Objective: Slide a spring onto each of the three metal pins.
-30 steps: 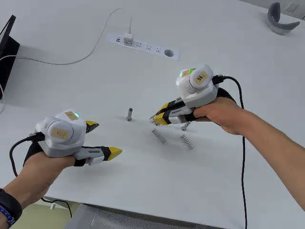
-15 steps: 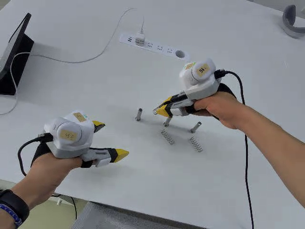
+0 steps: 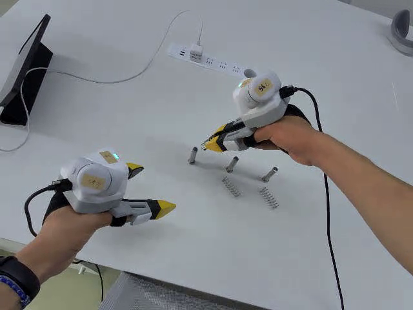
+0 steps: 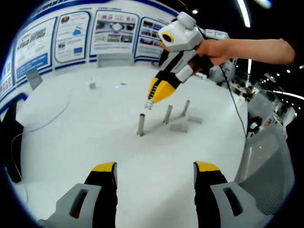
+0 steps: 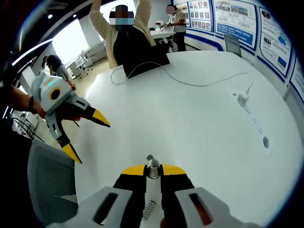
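A white surface (image 3: 129,110) carries a white power strip (image 3: 208,59) at its far side. Left of the power strip stands a dark screen (image 3: 26,71), and a thin cable (image 3: 103,82) runs between them. Beyond the power strip is a wall of blue-edged posters (image 4: 114,31), under bright ceiling light strips (image 4: 244,12).

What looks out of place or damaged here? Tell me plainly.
Nothing stands out. The three pins stand bare on the table, two springs lie loose beside them, and the right tongs grip a third spring.

The right gripper (image 5: 153,172) is pinching a spring (image 5: 152,164) over the white surface (image 5: 199,123), while the left gripper (image 5: 88,137) is hovering with its fingers spread.
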Motion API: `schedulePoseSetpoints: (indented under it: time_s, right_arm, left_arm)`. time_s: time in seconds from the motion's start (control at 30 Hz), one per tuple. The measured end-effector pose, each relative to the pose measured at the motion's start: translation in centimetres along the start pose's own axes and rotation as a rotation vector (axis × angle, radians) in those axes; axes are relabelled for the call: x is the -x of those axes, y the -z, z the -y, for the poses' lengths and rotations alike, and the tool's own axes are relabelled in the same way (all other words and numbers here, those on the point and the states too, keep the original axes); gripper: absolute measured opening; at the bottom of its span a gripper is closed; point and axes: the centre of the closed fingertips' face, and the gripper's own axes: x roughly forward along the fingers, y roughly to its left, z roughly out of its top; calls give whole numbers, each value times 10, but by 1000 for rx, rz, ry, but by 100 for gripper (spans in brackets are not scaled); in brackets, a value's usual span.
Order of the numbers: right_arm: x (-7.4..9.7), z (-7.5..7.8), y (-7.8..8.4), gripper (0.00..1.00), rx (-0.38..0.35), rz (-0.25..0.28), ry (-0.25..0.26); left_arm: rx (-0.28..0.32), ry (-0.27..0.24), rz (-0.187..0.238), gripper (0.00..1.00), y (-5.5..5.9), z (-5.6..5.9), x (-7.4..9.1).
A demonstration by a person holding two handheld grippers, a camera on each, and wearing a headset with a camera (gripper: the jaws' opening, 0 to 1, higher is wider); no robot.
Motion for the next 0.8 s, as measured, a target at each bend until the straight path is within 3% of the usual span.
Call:
schedulePoseSetpoints:
  time_s: [0.8]
  right_arm:
    - [-22, -5, 2, 13, 51, -50, -18]
  left_arm:
    - [21, -9, -4, 65, 6, -7, 5]
